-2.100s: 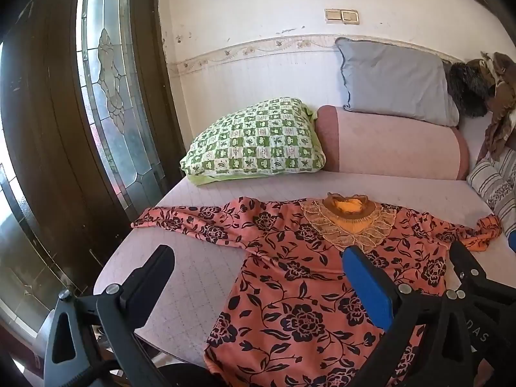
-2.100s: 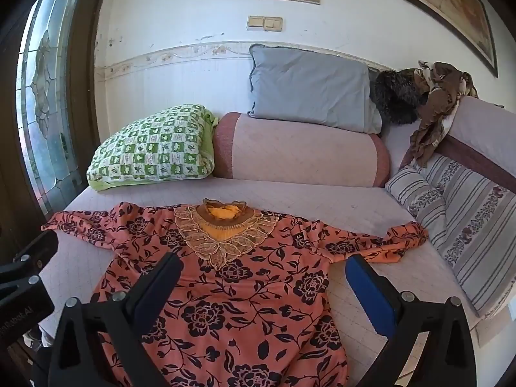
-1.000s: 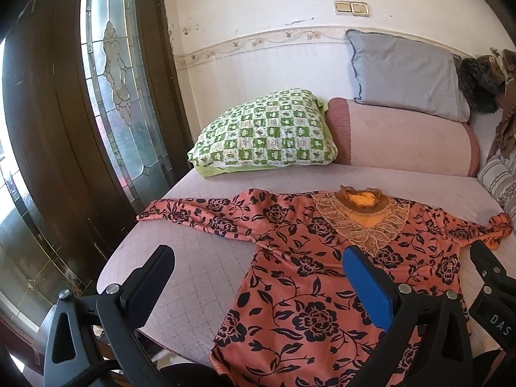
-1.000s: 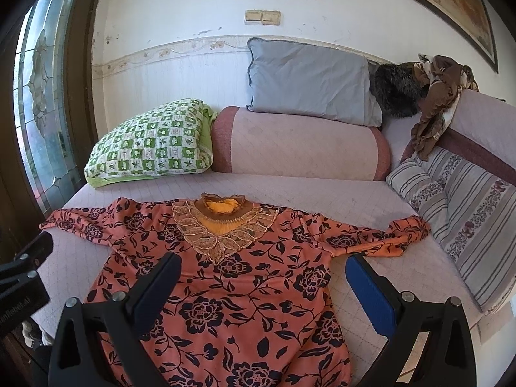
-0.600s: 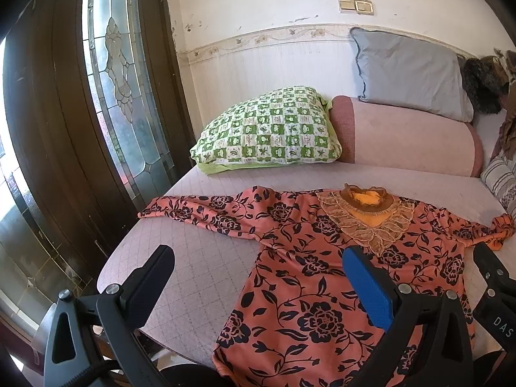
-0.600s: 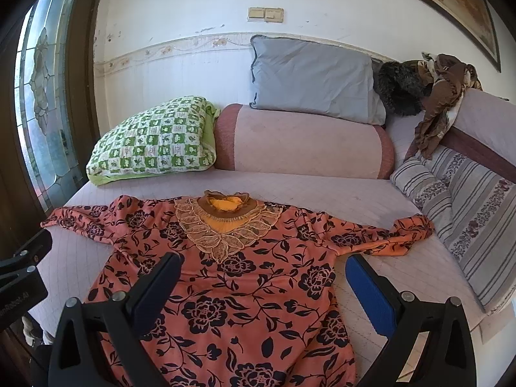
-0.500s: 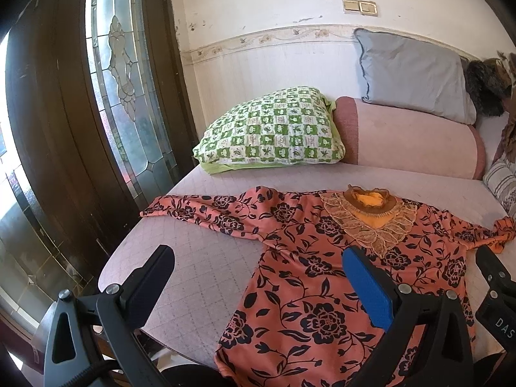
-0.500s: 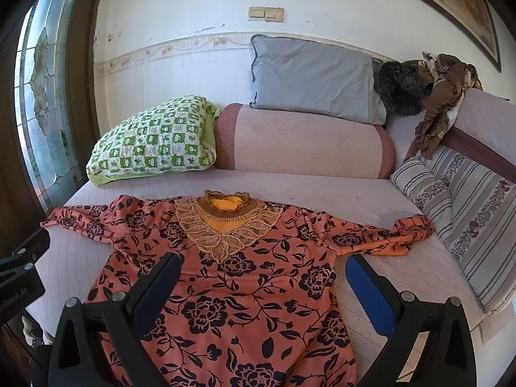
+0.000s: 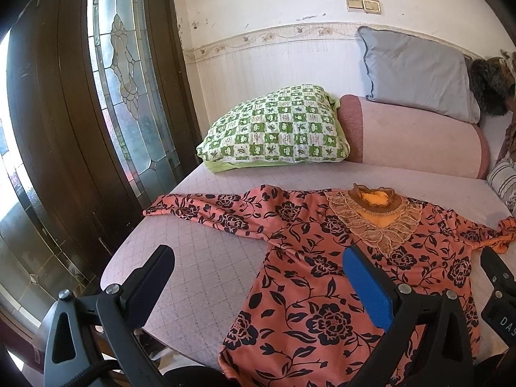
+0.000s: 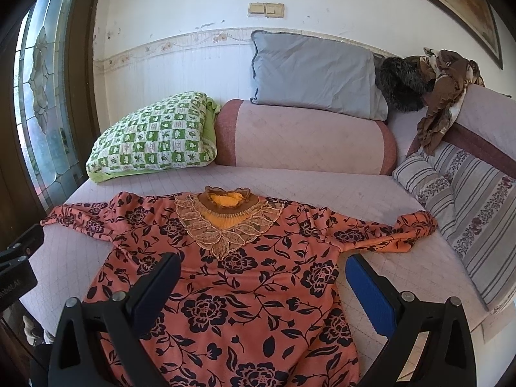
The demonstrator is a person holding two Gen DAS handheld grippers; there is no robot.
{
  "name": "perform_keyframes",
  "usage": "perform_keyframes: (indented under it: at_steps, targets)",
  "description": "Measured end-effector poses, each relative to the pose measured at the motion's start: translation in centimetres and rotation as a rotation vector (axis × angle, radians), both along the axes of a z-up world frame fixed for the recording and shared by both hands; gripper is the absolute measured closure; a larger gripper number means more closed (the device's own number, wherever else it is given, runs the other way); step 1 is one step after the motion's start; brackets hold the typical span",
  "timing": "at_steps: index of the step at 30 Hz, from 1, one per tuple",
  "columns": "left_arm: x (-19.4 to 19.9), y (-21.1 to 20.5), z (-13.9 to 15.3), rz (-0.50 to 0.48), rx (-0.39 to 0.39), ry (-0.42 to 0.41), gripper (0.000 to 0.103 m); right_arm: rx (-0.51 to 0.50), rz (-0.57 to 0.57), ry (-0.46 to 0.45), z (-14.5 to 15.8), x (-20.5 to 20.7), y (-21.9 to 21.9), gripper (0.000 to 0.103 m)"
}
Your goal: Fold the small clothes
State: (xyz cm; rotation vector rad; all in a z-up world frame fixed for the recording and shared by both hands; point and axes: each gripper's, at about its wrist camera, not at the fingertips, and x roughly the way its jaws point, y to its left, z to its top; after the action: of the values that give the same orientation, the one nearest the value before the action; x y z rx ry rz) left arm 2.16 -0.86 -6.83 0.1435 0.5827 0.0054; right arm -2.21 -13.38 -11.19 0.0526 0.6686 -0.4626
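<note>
Lying flat and face up on the bed (image 10: 322, 190), the orange floral blouse (image 10: 245, 277) was seen with both sleeves spread out sideways; its collar pointed toward the pink bolster (image 10: 306, 135) and green checked pillow (image 10: 151, 138); the left gripper (image 9: 258, 277) was held spread wide above the blouse's left side, nothing between its fingers; the right gripper (image 10: 262, 285) was likewise spread, empty, above the blouse's lower body.
</note>
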Motion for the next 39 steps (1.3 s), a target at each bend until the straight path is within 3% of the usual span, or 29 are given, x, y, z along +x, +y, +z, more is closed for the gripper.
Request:
perform_keyframes:
  at_steps: [16, 32, 35, 37, 39]
  targets:
    - [0.4, 1.9, 0.2, 0.055, 0.005, -0.006, 0.0, 0.019, 0.011, -0.009, -0.3, 0.5, 0.1, 0.0]
    - [-0.2, 2.0, 0.9, 0.043, -0.005, -0.017, 0.0, 0.009, 0.006, 0.003, 0.4, 0.0, 0.2, 0.0]
    - [0.7, 1.5, 0.0, 0.013, -0.02, 0.036, 0.0, 0.022, 0.003, 0.002, 0.2, 0.1, -0.6, 0.0]
    - [2.2, 0.9, -1.5, -0.043, -0.06, 0.135, 0.0, 0.073, -0.001, -0.01, -0.3, 0.0, -2.3, 0.0]
    - [4.4, 0.0, -4.0, -0.112, -0.123, 0.303, 0.0, 0.126, -0.024, -0.025, -1.1, -0.2, -4.8, 0.0]
